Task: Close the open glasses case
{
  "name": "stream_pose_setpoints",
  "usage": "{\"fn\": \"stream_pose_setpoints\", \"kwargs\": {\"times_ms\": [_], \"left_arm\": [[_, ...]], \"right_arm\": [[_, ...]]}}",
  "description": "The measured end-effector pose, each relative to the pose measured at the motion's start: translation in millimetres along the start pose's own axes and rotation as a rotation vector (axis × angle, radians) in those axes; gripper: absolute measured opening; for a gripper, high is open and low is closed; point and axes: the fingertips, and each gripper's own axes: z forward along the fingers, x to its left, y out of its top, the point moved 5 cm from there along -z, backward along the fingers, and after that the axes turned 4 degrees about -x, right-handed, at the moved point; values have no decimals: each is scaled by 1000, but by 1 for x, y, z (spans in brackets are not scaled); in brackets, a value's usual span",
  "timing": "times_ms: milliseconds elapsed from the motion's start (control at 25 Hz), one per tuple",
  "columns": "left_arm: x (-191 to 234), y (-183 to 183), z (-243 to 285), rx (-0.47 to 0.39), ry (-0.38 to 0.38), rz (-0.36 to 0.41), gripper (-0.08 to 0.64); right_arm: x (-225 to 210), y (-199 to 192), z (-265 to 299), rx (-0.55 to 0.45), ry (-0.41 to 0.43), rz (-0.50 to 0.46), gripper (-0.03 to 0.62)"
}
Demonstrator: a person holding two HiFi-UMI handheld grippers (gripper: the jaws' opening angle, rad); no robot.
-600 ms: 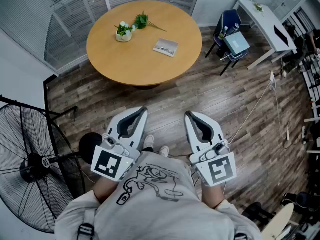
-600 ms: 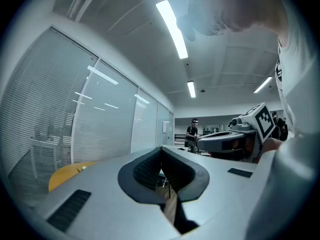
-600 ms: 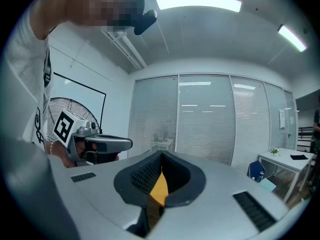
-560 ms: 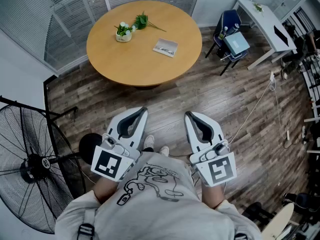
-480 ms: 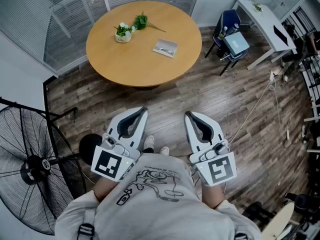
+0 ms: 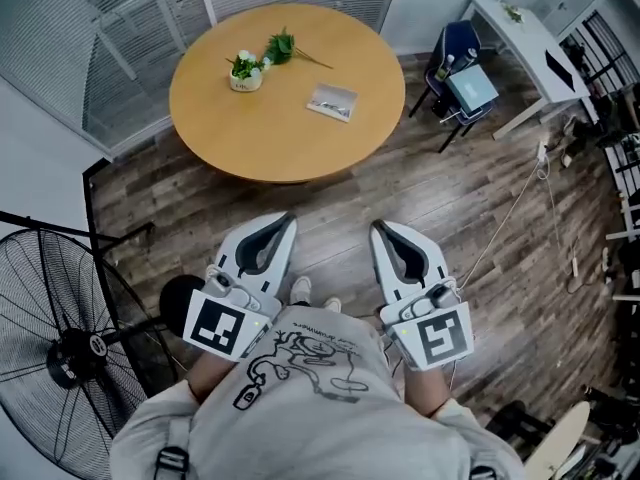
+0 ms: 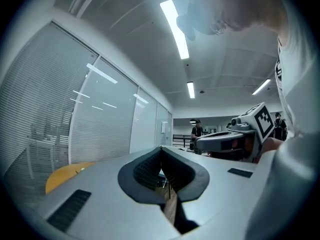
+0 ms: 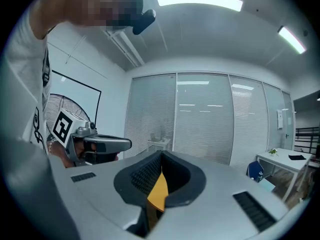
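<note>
Black floor fan (image 6: 70, 353): stands on the wood floor at the far left, beside the person; no part of the job.
Left tongs (image 6: 284, 225): held low by the person's torso, tips pressed together with nothing between them, well apart from the bench.
Round wooden bench (image 6: 290, 143): ahead of the person, across a stretch of floor.
Small white plant pot (image 6: 243, 72): on the bench's left part, with a loose green sprig (image 6: 283, 44) just beside it.
Grey rectangular glasses case (image 6: 331, 99): lies flat on the bench, right of centre and apart from the pot; too small here to tell how its lid stands.
Right tongs (image 6: 381, 231): level with the other pair, tips likewise pressed together and empty.
Stage: approach only; neither pair is near the case.
Risk 1: pushing the lid with 1 pair alone could slide the light case across the smooth top, so the base probably needs steadying.
Risk 2: a wide left reach could knock the pot.
</note>
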Motion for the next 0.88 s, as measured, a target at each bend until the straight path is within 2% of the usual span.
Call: {"fn": "stream_pose_setpoints", "kwargs": {"times_ms": [400, 880], "left_arm": [[39, -2, 4, 9, -27, -5, 20], [57, -6, 12, 9, -24, -16, 20]], "right_arm": [[5, -5, 32, 8, -42, 6, 9], [-4, -9, 52, 24, -51, 6, 9]]}}
